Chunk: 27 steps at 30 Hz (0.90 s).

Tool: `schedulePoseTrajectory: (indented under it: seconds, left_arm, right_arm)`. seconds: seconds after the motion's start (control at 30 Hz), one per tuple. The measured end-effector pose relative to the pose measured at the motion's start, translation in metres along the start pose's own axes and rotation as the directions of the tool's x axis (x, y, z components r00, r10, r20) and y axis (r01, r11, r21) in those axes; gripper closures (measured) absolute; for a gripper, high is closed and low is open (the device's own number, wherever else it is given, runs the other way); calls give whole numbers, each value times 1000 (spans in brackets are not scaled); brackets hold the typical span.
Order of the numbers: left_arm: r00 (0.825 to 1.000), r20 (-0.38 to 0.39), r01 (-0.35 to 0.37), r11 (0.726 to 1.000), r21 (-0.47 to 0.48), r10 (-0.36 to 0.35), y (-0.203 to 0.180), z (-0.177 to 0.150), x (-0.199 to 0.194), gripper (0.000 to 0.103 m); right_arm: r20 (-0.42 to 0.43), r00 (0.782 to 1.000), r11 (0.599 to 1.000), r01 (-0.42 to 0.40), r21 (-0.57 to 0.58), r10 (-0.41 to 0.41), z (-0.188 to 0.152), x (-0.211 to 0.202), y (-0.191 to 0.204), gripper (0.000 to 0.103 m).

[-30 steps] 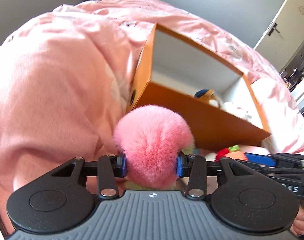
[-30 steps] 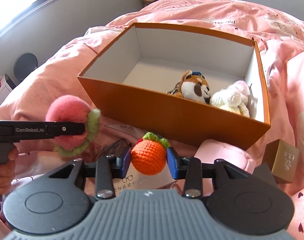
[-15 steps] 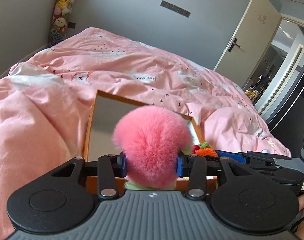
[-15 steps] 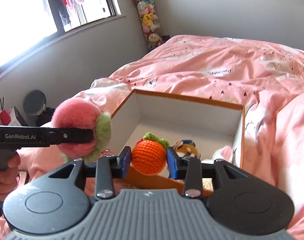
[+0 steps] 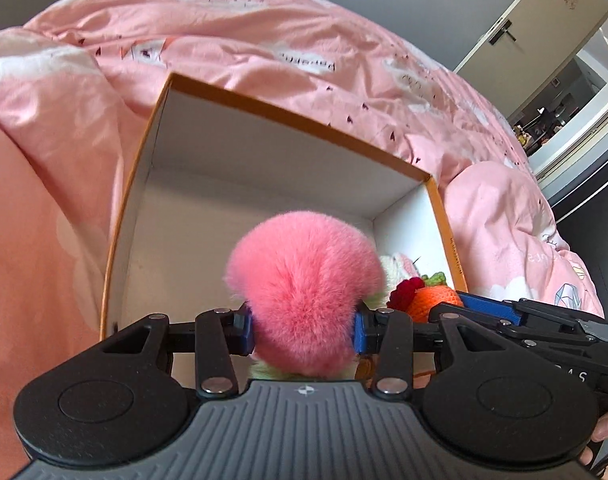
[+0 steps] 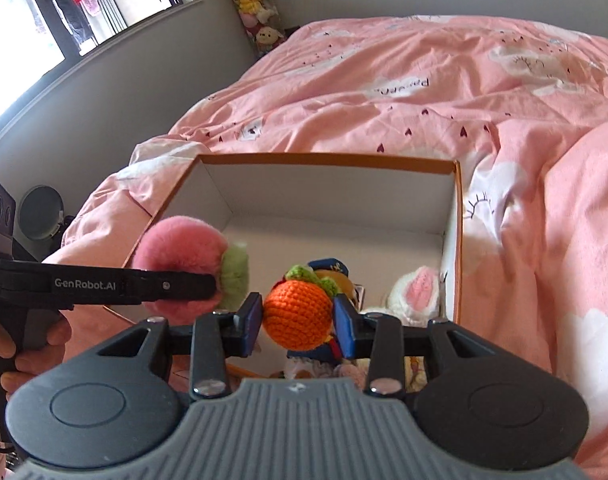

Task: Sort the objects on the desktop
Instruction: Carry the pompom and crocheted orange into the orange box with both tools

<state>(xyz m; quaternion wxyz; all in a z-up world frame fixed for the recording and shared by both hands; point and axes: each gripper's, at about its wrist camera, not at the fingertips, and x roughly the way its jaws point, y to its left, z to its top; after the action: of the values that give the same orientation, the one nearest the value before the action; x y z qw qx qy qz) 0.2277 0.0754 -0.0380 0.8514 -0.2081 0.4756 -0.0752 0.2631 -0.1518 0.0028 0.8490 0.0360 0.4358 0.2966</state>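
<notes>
My left gripper (image 5: pixel 303 327) is shut on a fluffy pink peach plush (image 5: pixel 304 280) with a green base, held over the near left part of the orange box (image 5: pixel 296 114). Seen from the right wrist view, the same pink plush (image 6: pixel 184 252) hangs just above the box's left wall. My right gripper (image 6: pixel 298 316) is shut on an orange crocheted fruit (image 6: pixel 298 312) with green leaves, above the box's near right part. Inside the box (image 6: pixel 327 158) lie a white bunny plush (image 6: pixel 415 292) and a blue-capped plush (image 6: pixel 331 270), mostly hidden behind the fruit.
The box rests on a rumpled pink duvet (image 6: pixel 423 92) that surrounds it on every side. A hand (image 6: pixel 8 340) grips the left tool's handle at the lower left. A grey wall, a window and a column of stuffed toys (image 6: pixel 256 4) stand beyond the bed.
Both grippers have carried their toys up from in front of the box and forward to above its open inside. The grips have not changed.
</notes>
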Motion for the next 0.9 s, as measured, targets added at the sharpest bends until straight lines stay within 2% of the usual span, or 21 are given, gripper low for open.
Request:
schedulePoseTrajectory:
  seconds: [0.23, 0.43, 0.63, 0.73, 0.8, 0.83, 0.9]
  left_arm:
    - [993, -116, -40, 999, -27, 37, 8, 1, 32, 53]
    - [979, -197, -60, 998, -23, 55, 14, -1, 47, 50]
    - [979, -190, -81, 997, 7, 81, 18, -4, 37, 50]
    - [984, -168, -58, 998, 1, 58, 21, -2, 29, 50]
    - [986, -157, -56, 998, 0, 55, 21, -1, 27, 57]
    - [987, -151, -61, 998, 5, 61, 20, 0, 27, 65]
    - [987, -147, -62, 998, 9, 62, 21, -1, 27, 69]
  right_arm:
    - [-29, 999, 1000, -23, 11, 24, -4, 12, -3, 61]
    - [-85, 994, 997, -70, 25, 72, -5, 26, -5, 61]
    - [-129, 984, 991, -118, 69, 127, -5, 32, -10, 61]
    - [-148, 975, 984, -150, 94, 163, -3, 35, -10, 61]
    - [-158, 971, 981, -163, 105, 178, -2, 38, -9, 61]
    - [-160, 971, 981, -163, 105, 179, -2, 38, -9, 61]
    - [-165, 970, 981, -163, 104, 179, -2, 40, -7, 61]
